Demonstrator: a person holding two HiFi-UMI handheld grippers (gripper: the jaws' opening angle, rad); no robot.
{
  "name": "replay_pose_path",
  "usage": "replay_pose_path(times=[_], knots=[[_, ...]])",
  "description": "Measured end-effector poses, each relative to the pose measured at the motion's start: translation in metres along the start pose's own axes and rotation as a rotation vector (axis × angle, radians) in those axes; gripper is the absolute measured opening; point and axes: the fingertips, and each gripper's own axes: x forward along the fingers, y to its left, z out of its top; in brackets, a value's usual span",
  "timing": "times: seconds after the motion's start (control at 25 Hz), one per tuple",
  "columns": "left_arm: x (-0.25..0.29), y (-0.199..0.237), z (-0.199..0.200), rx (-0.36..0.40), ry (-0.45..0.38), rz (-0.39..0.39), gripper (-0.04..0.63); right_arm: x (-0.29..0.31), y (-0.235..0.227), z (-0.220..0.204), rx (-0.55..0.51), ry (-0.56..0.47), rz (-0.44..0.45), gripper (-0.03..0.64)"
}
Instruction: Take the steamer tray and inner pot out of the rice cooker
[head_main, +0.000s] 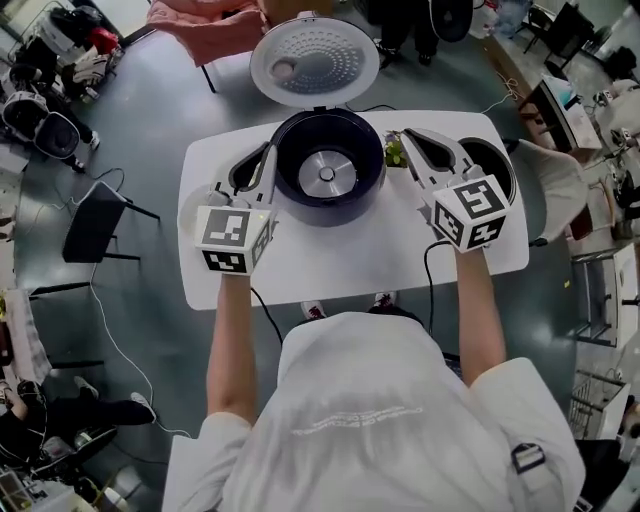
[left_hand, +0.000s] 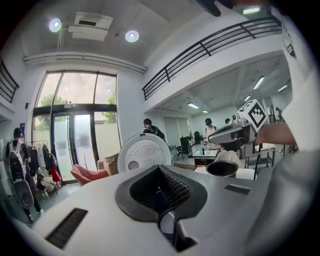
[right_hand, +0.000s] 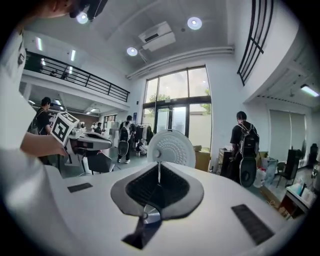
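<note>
Nearest is the person's white shirt, with both bare forearms reaching out over the white table (head_main: 340, 258). Each hand carries one gripper with a marker cube. The left gripper (head_main: 268, 150) sits just left of the rice cooker (head_main: 290, 185) and the right gripper (head_main: 405, 134) just right of it. Each gripper's own view shows its jaws pressed together with nothing between the pads, so both are closed and empty.

The cooker stands mid-table with its cavity bare: the silver heating plate (head_main: 327, 174) shows at the bottom, so the inner pot (head_main: 497, 160) is already out. It rests on the table's far right part, just beyond the right gripper. I cannot make out the steamer tray in any view; it may lie in or behind the pot. The white perforated lid (head_main: 315, 62) stands open at the back. Beyond it the room holds chairs, gear and several people.

The likeliest mishap, as I judge it, is a knock. The right gripper is close to the pot, and the pot is near the table's edge. A careless swing could push it off. Either gripper could also strike the cooker wall, since both flank it tightly, and a knock from below might drop the raised lid.

Counted: two grippers, two marker cubes, one cooker, one lid, one heating plate, one inner pot, one table.
</note>
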Motion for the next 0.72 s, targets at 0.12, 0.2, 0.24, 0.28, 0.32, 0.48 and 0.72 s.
replay_pose_path(times=[0.12,0.2,0.24,0.28,0.32,0.48,0.72], knots=[[-0.014,0.017,0.008,0.039,-0.018,0.023,0.015,0.014,0.022,0.020,-0.018,-0.033,0.034,0.034],[-0.021,0.030,0.015,0.052,-0.037,0.048,0.015,0.025,0.034,0.035,-0.040,-0.058,0.057,0.034],[-0.023,0.034,0.019,0.062,-0.047,0.060,0.015,0.029,0.039,0.042,-0.053,-0.070,0.067,0.034],[-0.025,0.037,0.023,0.070,-0.057,0.068,0.015,0.033,0.042,0.048,-0.064,-0.080,0.075,0.034],[-0.026,0.040,0.026,0.076,-0.066,0.073,0.015,0.036,0.045,0.052,-0.071,-0.087,0.081,0.034],[-0.025,0.042,0.034,0.083,-0.085,0.064,0.015,0.043,0.051,0.056,-0.082,-0.093,0.097,0.034],[-0.012,0.033,0.036,0.086,-0.076,0.015,0.015,0.044,0.042,0.046,-0.088,-0.062,0.082,0.029]])
